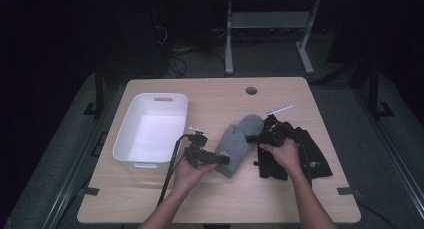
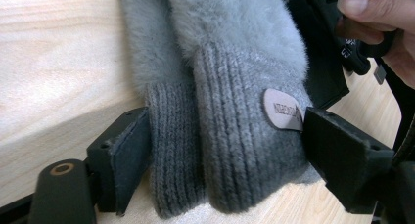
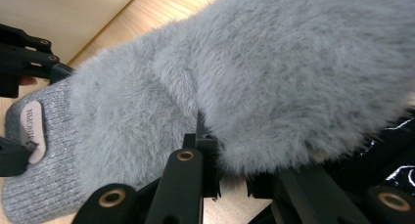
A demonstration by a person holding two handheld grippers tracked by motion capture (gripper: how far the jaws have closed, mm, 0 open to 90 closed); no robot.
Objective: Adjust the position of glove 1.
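1. White bin (image 1: 150, 131): stands near the table's (image 1: 210, 199) left edge.
2. Left gripper (image 1: 223, 159): jaws spread wide on either side of the knit cuffs of the grey mittens (image 1: 240, 141); in the left gripper view both pads lie at the cuffs' (image 2: 230, 150) outer sides.
3. Grey mittens: lie flat at the table's centre, fluffy ends toward the far edge.
4. Right gripper (image 1: 254, 137): jaws narrowed, pinching the mittens' fluffy end (image 3: 274, 87).
5. Black gloves (image 1: 300, 151): lie toward the right edge, just beside the mittens.
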